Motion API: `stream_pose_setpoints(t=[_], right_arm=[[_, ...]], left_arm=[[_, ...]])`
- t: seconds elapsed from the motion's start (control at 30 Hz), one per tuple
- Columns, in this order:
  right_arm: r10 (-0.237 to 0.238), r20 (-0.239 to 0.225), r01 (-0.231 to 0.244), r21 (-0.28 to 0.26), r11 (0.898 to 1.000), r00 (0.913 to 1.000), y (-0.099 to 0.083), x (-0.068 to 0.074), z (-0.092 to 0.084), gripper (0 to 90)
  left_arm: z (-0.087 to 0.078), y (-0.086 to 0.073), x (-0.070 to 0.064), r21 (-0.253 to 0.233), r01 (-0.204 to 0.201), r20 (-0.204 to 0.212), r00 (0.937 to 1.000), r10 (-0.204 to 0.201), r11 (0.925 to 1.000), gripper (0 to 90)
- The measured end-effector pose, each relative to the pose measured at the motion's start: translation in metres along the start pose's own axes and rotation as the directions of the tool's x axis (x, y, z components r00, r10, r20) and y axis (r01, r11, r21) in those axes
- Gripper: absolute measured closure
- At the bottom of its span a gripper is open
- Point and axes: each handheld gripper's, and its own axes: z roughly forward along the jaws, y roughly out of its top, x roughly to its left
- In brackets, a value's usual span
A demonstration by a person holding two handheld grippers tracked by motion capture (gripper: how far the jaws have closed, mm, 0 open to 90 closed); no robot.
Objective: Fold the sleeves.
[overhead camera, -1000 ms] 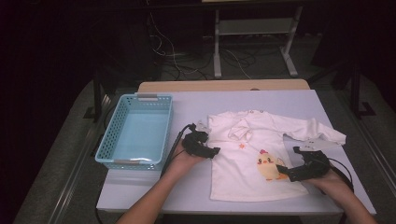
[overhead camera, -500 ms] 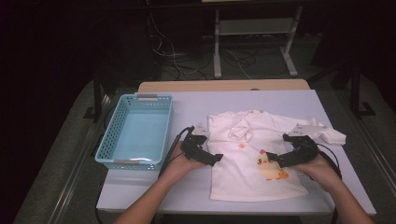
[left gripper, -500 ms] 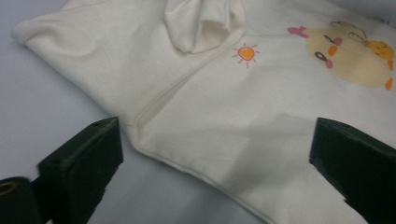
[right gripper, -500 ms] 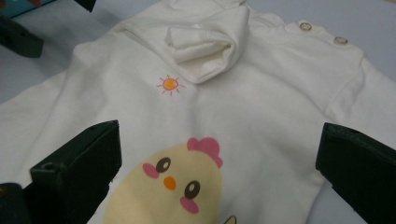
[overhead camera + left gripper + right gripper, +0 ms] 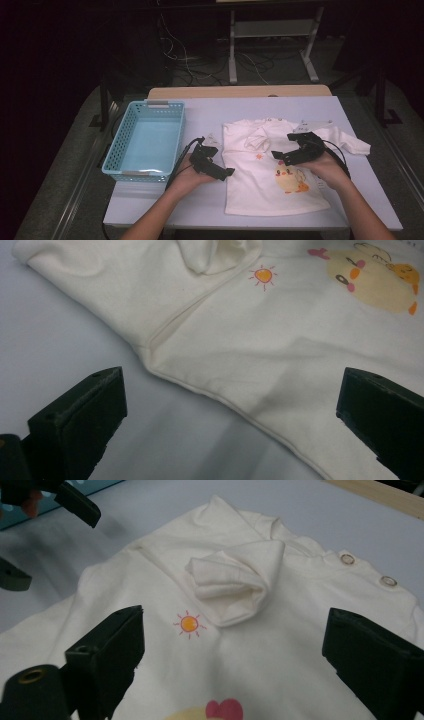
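Hovering over white shirt (image 5: 270,175): both grippers, left (image 5: 218,169) and right (image 5: 288,151), spread, empty; right's jaws just narrowing. Blue basket (image 5: 148,140) left, pale table (image 5: 210,112), dark room.

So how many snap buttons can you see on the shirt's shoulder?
2. Both sit on the shoulder band of the shirt in the right gripper view: one snap nearer the neck, the other snap farther out. More may be hidden past the fold.
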Motion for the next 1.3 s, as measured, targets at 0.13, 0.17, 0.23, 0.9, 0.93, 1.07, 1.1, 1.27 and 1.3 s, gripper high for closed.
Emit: stream_pose_setpoints(t=[0.13, 0.17, 0.23, 0.9, 0.93, 1.07, 1.1, 1.27, 1.3], right_arm=[[0.001, -0.003, -0.001, -0.003, 1.000, 1.0000, 0.008, -0.001, 0.005, 14.1], [-0.001, -0.007, 0.001, -0.005, 1.000, 1.0000, 0.012, -0.001, 0.009, 14.6], [-0.009, -0.011, 0.009, -0.002, 1.000, 0.9999, 0.017, 0.000, 0.013, 15.6], [-0.056, -0.094, 0.062, 0.061, 0.996, 0.9940, 0.048, 0.000, 0.060, 46.3], [-0.057, -0.095, 0.064, 0.069, 0.996, 0.9938, 0.049, 0.000, 0.062, 47.2], [-0.066, -0.098, 0.074, 0.086, 0.994, 0.9930, 0.051, 0.000, 0.068, 50.0], [-0.072, -0.100, 0.082, 0.096, 0.992, 0.9924, 0.052, 0.001, 0.072, 52.0], [-0.088, -0.113, 0.101, 0.117, 0.988, 0.9897, 0.055, 0.005, 0.081, 54.2], [-0.094, -0.113, 0.108, 0.123, 0.987, 0.9891, 0.056, 0.006, 0.083, 54.4]], left_arm=[[0.000, 0.000, -0.001, 0.000, -0.005, -0.006, 1.0000, 0.005, 1.0000, 0.0], [0.000, 0.000, -0.001, 0.002, -0.007, -0.011, 0.9999, 0.007, 1.0000, 0.0], [0.001, 0.000, -0.002, 0.008, -0.007, -0.013, 0.9999, 0.007, 0.9999, 0.0], [0.004, 0.000, -0.005, 0.021, -0.015, -0.005, 0.9999, 0.015, 0.9997, 0.0], [0.004, 0.000, -0.006, 0.021, -0.014, -0.005, 0.9999, 0.015, 0.9997, 0.0], [0.004, 0.000, -0.006, 0.024, -0.013, -0.006, 0.9999, 0.014, 0.9996, 0.0], [0.005, 0.000, -0.006, 0.025, -0.013, -0.006, 0.9999, 0.013, 0.9996, 0.0], [0.004, 0.000, -0.006, 0.025, -0.013, -0.006, 0.9999, 0.013, 0.9996, 0.0], [0.004, 0.000, -0.006, 0.026, -0.013, -0.006, 0.9999, 0.014, 0.9996, 0.0]])
